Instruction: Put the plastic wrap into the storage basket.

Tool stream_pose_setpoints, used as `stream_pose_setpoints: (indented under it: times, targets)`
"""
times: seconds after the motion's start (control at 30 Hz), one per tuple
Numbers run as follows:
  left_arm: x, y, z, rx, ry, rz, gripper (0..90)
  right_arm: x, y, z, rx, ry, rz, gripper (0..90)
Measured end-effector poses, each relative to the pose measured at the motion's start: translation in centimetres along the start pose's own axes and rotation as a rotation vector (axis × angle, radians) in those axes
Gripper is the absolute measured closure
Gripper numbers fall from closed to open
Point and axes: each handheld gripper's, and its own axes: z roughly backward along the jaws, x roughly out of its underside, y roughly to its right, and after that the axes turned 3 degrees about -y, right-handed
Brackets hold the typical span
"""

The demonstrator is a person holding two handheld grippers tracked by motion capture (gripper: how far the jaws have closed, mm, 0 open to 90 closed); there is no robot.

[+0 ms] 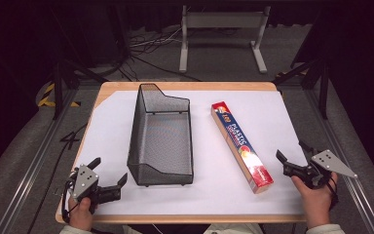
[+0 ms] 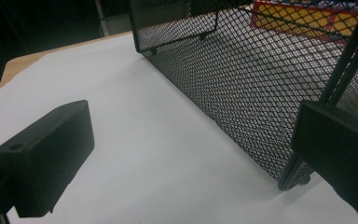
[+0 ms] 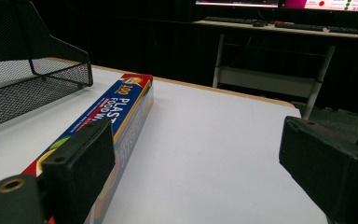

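Presently on the white-covered table (image 1: 272, 117): one long, narrow box of plastic food wrap (image 1: 241, 146), lying flat and slantwise, just right of a black wire-mesh basket (image 1: 161, 136) and apart from it

Handling, as judged: light cardboard, stiff along its length but likely to dent under a hard squeeze; glossy faces may slip. Best taken across the narrow width near the middle, or near the close end if it is only to be slid or tipped

Writing legible: "100" and "PLASTIC FOOD…" in white on a blue band; red ends, yellow trim, a fruit picture near the close end. No brand name readable

Right gripper (image 1: 292, 157): jaws spread apart, nothing between them, beside the box's near end, not touching

Left gripper (image 1: 109, 177): jaws likewise apart and empty, at the basket's near left corner
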Motion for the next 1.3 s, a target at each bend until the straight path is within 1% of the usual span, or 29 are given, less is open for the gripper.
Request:
stream_pose_setpoints:
  times: [0.1,0.23,0.5,0.6,0.67,0.8,0.9,0.93,1.0,1.03,1.13,1.2,1.3]
  targets:
    - [-0.1,0.0,-0.1,0.0,0.0,-0.001,0.0,0.0,0.0,0.1,-0.004,0.002,0.004,11.1]
    - [-0.1,0.1,-0.2,0.003,0.0,-0.003,0.0,0.0,-0.2,0.0,-0.009,-0.003,0.021,11.1]
    - [-0.1,0.0,-0.1,0.006,-0.003,0.007,0.1,-0.3,-0.4,-0.2,-0.024,-0.013,0.026,11.1]
    - [0.0,-0.1,-0.1,0.012,-0.007,0.035,0.0,-0.8,-0.6,-0.3,-0.033,-0.023,0.021,11.1]
    - [0.0,-0.2,0.0,0.012,-0.004,0.05,0.1,-1.2,-0.7,-0.5,-0.041,-0.033,0.026,11.1]
    - [0.0,-0.2,0.2,0.009,-0.003,0.051,0.1,-2.2,-0.7,-0.7,-0.077,-0.039,0.002,10.2]
    - [0.1,-0.2,0.1,0.006,-0.004,0.049,0.0,-2.8,-0.7,-1.0,-0.091,-0.049,-0.005,10.0]
    - [0.1,-0.2,0.1,0.006,-0.007,0.047,0.1,-3.0,-0.7,-1.1,-0.095,-0.054,0.001,10.0]
    - [0.1,-0.2,0.1,0.002,-0.012,0.044,0.1,-3.4,-0.7,-1.4,-0.108,-0.087,0.007,10.0]
    - [0.1,-0.2,0.1,0.001,-0.011,0.044,0.1,-3.6,-0.8,-1.5,-0.122,-0.093,0.001,10.0]
    - [0.1,-0.2,0.1,-0.002,-0.011,0.043,0.1,-4.4,-1.1,-1.9,-0.152,-0.096,0.014,9.7]
    - [0.1,-0.1,0.1,-0.003,-0.012,0.039,0.1,-4.8,-1.2,-2.1,-0.16,-0.096,0.022,9.7]
    - [0.1,-0.1,0.1,-0.004,-0.011,0.04,0.1,-5.5,-1.4,-2.7,-0.181,-0.098,0.019,9.1]
